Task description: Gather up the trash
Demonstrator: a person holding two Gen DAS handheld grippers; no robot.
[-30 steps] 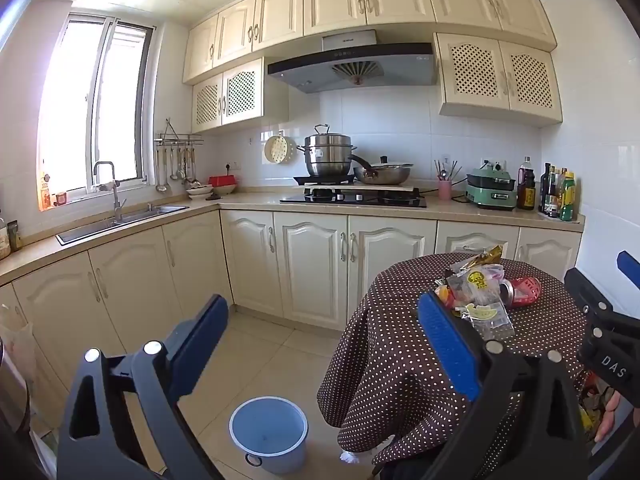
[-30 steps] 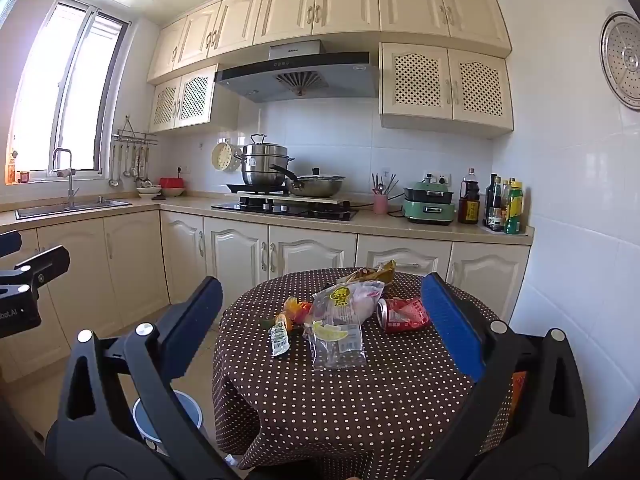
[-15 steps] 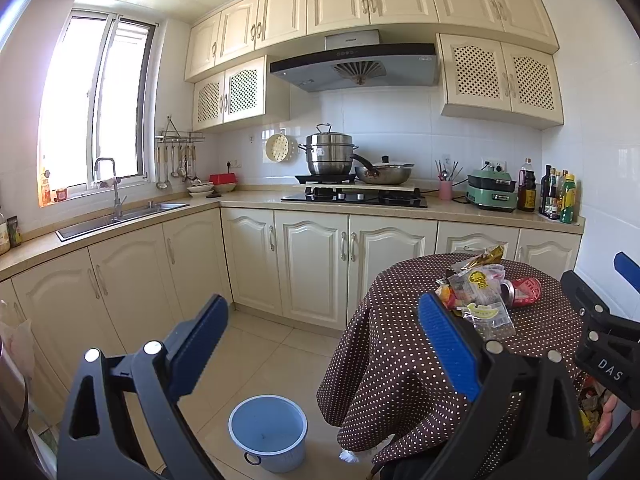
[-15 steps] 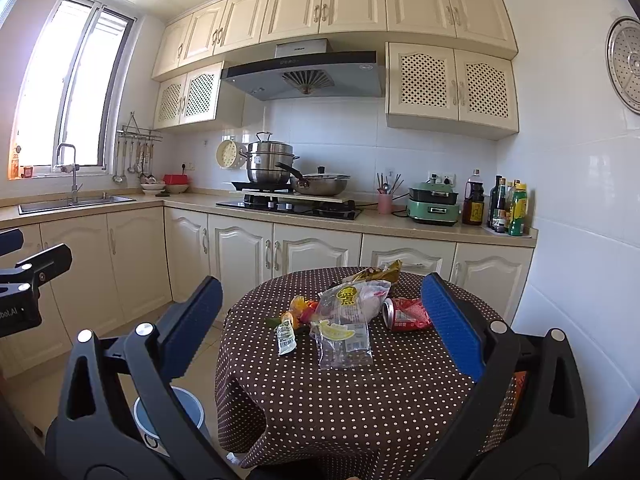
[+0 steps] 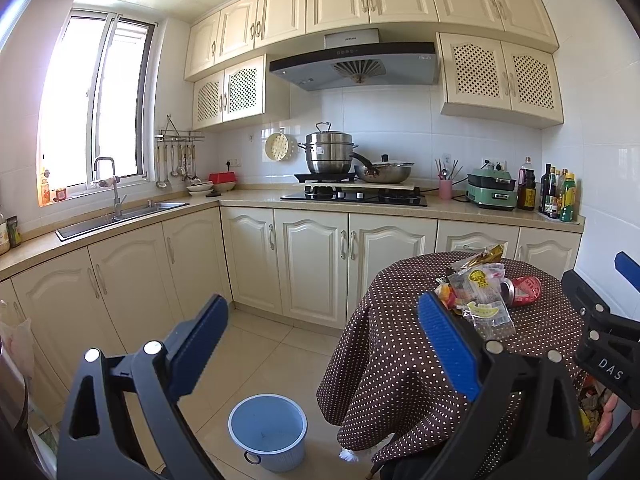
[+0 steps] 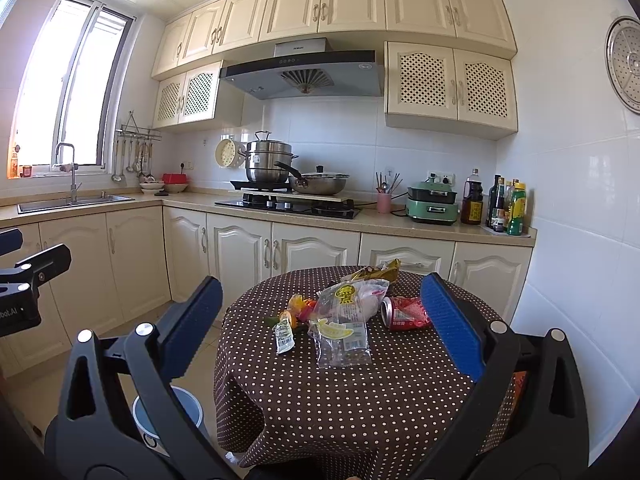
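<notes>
Trash lies in a heap on a round table [image 6: 360, 400] under a brown dotted cloth: a crushed red can [image 6: 404, 312], clear snack bags [image 6: 344, 320], a small sachet [image 6: 283, 334], a gold wrapper [image 6: 384, 270] and orange wrappers [image 6: 298, 308]. The same heap, with its red can [image 5: 522, 290], shows at right in the left wrist view. A light blue bucket [image 5: 267, 432] stands on the floor left of the table. My right gripper [image 6: 320, 324] is open, held short of the heap. My left gripper [image 5: 322, 344] is open over the floor, empty.
Cream kitchen cabinets and a counter [image 5: 360, 204] run along the back with a stove, pots, bottles and a sink [image 5: 120, 216]. The tiled floor [image 5: 248, 344] lies between cabinets and table. A white wall [image 6: 580, 280] is close on the table's right. A hand [image 5: 608, 416] holds the right gripper.
Both views have shifted slightly, with the table and trash a little lower in the right wrist view. Neither gripper has changed its opening.
</notes>
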